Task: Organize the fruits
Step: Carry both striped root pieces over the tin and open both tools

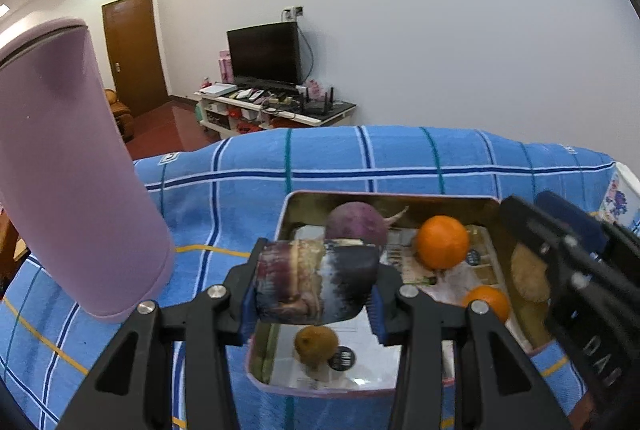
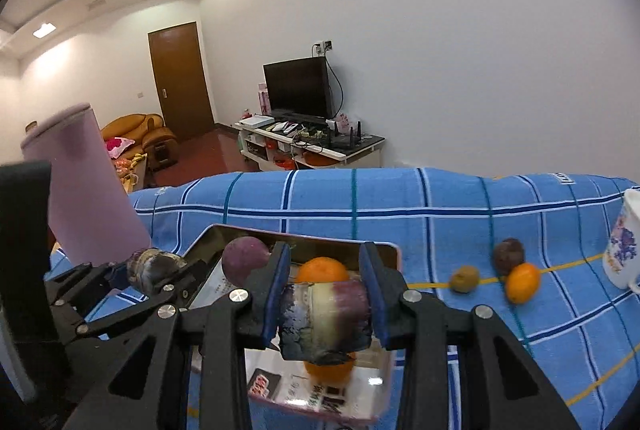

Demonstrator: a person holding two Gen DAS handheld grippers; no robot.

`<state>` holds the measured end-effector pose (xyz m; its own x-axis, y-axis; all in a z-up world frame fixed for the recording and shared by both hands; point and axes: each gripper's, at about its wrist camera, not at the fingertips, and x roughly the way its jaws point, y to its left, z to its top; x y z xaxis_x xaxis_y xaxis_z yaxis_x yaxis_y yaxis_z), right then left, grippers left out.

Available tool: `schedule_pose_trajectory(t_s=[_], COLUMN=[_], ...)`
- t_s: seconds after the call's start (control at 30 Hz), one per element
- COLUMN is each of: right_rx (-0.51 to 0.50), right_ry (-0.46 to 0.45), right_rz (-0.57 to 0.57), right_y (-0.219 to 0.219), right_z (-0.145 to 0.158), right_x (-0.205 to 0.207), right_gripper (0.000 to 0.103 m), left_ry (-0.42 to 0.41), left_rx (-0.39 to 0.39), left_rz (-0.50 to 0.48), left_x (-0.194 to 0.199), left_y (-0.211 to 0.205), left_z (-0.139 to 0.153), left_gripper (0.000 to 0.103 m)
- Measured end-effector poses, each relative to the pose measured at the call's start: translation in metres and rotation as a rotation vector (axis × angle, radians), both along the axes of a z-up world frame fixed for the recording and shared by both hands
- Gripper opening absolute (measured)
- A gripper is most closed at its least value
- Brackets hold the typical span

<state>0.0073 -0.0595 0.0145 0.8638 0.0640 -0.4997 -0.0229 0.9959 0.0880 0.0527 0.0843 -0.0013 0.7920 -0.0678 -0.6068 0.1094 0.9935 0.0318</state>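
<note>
A metal tin tray lies on the blue checked cloth. In it are a round purple fruit, two oranges, a brown kiwi and a tan fruit. My left gripper is shut on a purple sugarcane piece above the tray. My right gripper is shut on another sugarcane piece over the tray. Right of the tray lie a kiwi, a dark passion fruit and an orange.
A tall pink cylinder stands on the cloth left of the tray. A white flowered mug stands at the right edge. Behind the table are a TV stand, a door and a sofa.
</note>
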Motion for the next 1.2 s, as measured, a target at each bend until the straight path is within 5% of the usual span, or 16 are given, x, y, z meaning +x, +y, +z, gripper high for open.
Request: schedule_pose_trajectory(t_s=[0.33,0.6,1.2], right_rx=[0.024,0.005,0.14], right_ry=[0.097,0.085,0.078], right_rz=[0.04,0.056,0.167], right_y=[0.006,0.012,0.004], right_z=[-0.03,-0.03,-0.036], right_x=[0.013,0.014,0.028], right_gripper=[0.039,0.039,0.039], left_ry=[0.022,0.052,0.043], left_rx=[0.067,0.055,0.123], left_rz=[0.0,0.001,0.015], left_x=[0.005,0.01,0.008], left_y=[-0.01,-0.009,-0.017], left_z=[-0.014,-0.02,-0.026], left_gripper=[0.045,0.044,0.047])
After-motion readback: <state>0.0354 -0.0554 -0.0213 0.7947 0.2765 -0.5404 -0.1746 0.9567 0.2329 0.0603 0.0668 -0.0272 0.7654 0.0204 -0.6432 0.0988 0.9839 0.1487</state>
